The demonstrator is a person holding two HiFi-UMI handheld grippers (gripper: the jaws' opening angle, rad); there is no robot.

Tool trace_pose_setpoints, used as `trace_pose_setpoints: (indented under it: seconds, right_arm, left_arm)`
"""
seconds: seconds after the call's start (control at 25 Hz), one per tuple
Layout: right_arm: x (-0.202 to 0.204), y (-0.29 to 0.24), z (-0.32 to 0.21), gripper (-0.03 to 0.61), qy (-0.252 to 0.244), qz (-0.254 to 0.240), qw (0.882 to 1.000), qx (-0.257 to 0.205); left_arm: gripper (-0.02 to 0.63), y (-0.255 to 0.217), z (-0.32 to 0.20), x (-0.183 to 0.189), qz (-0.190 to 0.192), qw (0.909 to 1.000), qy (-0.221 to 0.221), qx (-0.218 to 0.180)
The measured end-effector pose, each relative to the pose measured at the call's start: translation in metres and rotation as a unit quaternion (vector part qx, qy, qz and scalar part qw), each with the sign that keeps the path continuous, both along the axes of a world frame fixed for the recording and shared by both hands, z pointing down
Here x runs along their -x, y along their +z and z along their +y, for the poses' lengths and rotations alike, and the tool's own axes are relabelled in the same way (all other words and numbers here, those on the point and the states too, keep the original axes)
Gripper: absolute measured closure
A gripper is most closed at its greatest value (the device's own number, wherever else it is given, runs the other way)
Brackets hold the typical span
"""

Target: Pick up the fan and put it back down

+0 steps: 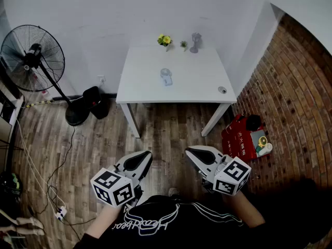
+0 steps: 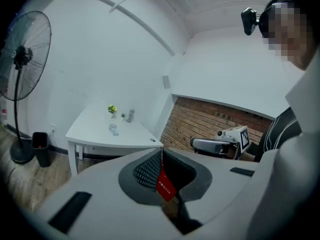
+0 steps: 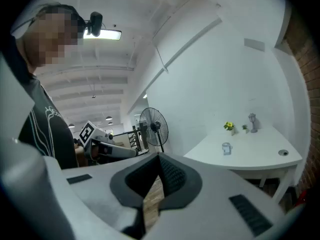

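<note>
Standing well back from the white desk (image 1: 197, 79), the person (image 1: 171, 223) holds the left tool (image 1: 145, 155) and the right tool (image 1: 191, 151) side by side, both clear of the desk and each with its jaws pressed together on nothing, while the small fan (image 1: 166, 77) rests near the middle of the desk's top.

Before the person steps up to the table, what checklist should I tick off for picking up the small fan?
1. Small fan stands apart from the other things on the table: ok.
2. Fan upright: cannot tell, too small in every view.
3. Left gripper empty: ok.
4. Right gripper empty: ok.
5. Jaws open for a grasp: not ok, both pairs are shut.
6. Fan within reach: not ok, both grippers are well short of the table.
</note>
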State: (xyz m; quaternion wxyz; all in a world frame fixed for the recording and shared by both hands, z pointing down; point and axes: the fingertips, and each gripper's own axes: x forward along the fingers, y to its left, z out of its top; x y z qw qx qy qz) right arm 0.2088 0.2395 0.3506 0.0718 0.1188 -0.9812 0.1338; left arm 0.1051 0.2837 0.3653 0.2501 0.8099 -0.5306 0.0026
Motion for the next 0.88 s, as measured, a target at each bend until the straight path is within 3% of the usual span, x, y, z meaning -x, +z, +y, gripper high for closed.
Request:
trace_pose_setpoints:
  seconds: [0.32,0.44,0.56,0.72,0.88]
  right_arm:
    - [0.018,-0.006,0.018,0.575,0.001,-0.017,1.000,-0.016]
    - [0.021,0.001,0.018,0.417,0.027,-0.008,0.999,-0.019]
    - [0.023,0.009,0.016,0.311,0.048,0.006,0.999,-0.022]
    - [0.025,0.014,0.006,0.253,0.064,0.019,0.997,-0.029]
    - [0.032,0.020,-0.007,0.245,0.063,0.027,0.997,-0.042]
  left_arm:
    - [0.578,0.001,0.018,0.017,0.002,1.0000,0.002,-0.001]
    - [0.578,0.004,0.026,0.024,0.002,1.0000,0.000,-0.002]
    - [0.578,0.008,0.031,0.031,0.002,1.0000,-0.002,-0.002]
    - [0.578,0.010,0.029,0.037,0.002,1.0000,-0.004,-0.004]
    - [0.578,0.010,0.021,0.049,0.003,0.9998,-0.016,-0.010]
